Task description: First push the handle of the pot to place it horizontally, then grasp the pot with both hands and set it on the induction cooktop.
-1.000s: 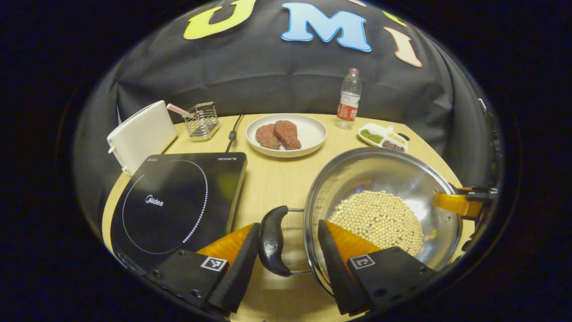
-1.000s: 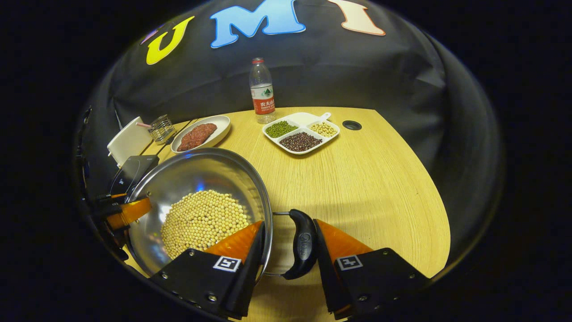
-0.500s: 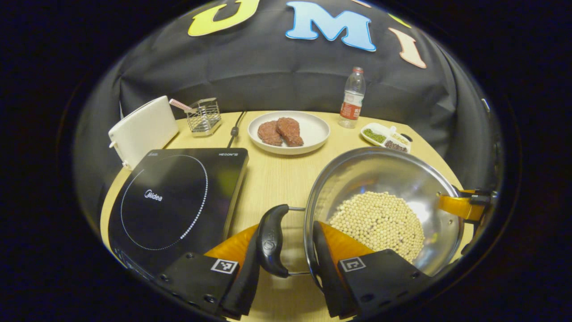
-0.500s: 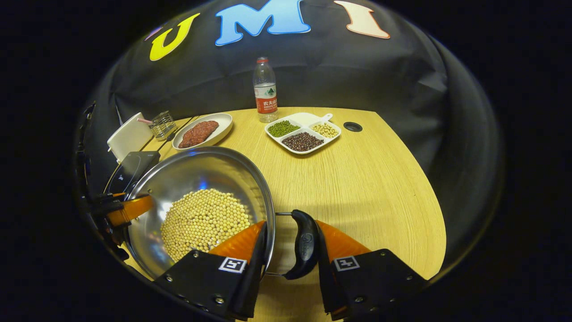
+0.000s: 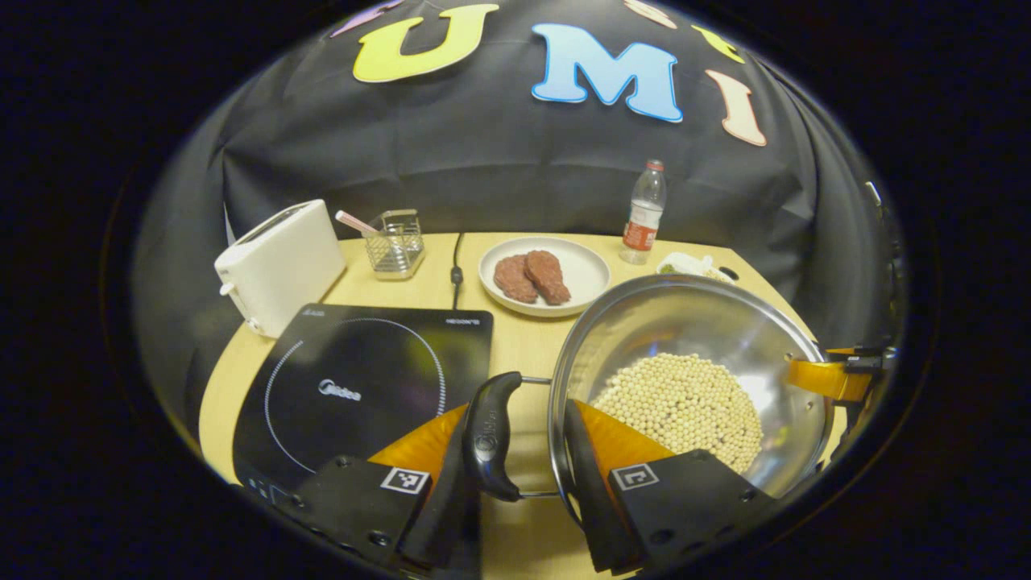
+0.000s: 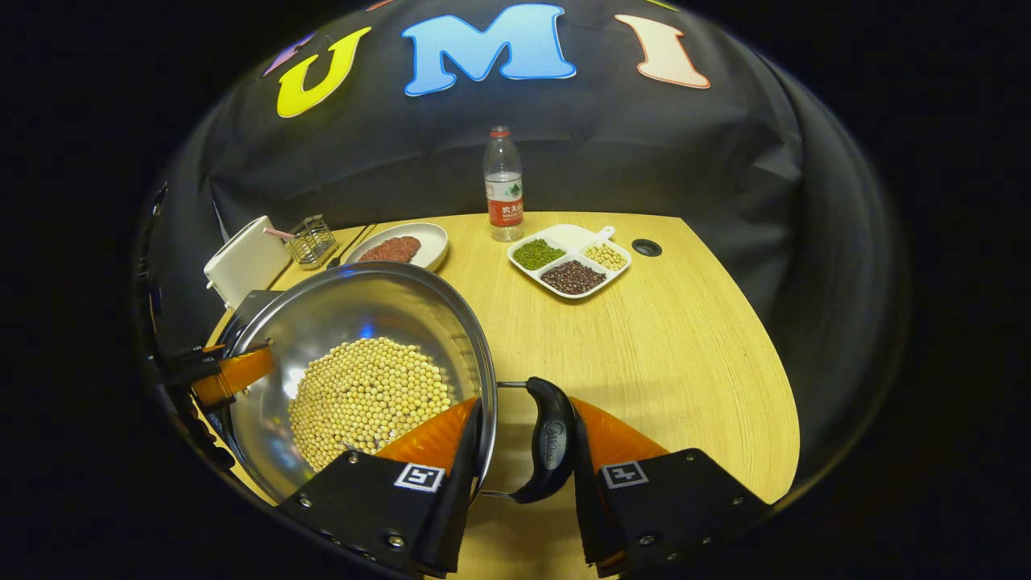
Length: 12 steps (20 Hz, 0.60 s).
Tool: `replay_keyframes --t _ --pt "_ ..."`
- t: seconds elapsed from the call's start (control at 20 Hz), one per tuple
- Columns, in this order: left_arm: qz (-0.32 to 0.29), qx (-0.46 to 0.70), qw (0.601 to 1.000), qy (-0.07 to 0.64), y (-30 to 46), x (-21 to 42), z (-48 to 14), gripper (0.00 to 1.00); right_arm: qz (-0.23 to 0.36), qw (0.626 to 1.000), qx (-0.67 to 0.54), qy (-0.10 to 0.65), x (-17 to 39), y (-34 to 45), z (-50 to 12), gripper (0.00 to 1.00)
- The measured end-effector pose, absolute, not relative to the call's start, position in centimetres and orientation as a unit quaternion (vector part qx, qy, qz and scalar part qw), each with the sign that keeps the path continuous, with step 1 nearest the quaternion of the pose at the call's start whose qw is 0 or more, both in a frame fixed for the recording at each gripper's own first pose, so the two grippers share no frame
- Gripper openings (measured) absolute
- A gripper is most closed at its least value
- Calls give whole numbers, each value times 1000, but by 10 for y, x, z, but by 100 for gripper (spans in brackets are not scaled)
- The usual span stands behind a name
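A steel pot (image 5: pixel 693 322) holding soybeans (image 5: pixel 681 399) hangs between both grippers. My left gripper (image 5: pixel 519 475) is shut on the pot's black left handle (image 5: pixel 487 435), with one finger outside the handle and the other inside the rim. My right gripper (image 6: pixel 523 471) is shut the same way on the right handle (image 6: pixel 552 439) of the pot (image 6: pixel 362 310). The black induction cooktop (image 5: pixel 354 387) lies just left of the pot. Each view shows the other gripper at the far rim: the right gripper (image 5: pixel 838 374) and the left gripper (image 6: pixel 225 374).
On the wooden table (image 6: pixel 668 354), a white toaster (image 5: pixel 278 262) and a wire basket (image 5: pixel 395 242) stand behind the cooktop. A plate of meat (image 5: pixel 584 282), a water bottle (image 5: pixel 644 213) and a divided tray of beans (image 6: pixel 570 259) sit at the back. The cooktop's cable (image 5: pixel 457 266) runs back.
My left gripper closed on the left handle. Both views then rose, and the cooktop drew nearer to the pot in the left gripper view.
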<state>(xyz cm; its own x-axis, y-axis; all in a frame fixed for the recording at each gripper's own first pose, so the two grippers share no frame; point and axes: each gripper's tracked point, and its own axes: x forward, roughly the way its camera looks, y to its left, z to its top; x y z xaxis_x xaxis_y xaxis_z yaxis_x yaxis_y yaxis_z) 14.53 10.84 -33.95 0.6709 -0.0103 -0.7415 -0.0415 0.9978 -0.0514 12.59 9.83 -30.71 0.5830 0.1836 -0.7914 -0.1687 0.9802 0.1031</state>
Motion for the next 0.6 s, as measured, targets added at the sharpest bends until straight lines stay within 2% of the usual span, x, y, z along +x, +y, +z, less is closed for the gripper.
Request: replay_keyframes --t 0.25,0.3,0.35,0.55,0.6 --pt "9 -32 919 392 168 146 -320 68 101 895 13 434 123 152 -289 56" --pt "9 -32 920 392 181 145 -318 64 101 896 15 432 123 163 -286 56" --pt "9 -31 920 391 193 145 -317 68 101 896 15 431 120 174 -284 56" --pt "12 -26 921 388 241 144 -317 68 104 897 19 430 118 219 -281 56" --pt "12 -25 922 386 254 145 -316 64 103 898 22 426 120 231 -279 56"
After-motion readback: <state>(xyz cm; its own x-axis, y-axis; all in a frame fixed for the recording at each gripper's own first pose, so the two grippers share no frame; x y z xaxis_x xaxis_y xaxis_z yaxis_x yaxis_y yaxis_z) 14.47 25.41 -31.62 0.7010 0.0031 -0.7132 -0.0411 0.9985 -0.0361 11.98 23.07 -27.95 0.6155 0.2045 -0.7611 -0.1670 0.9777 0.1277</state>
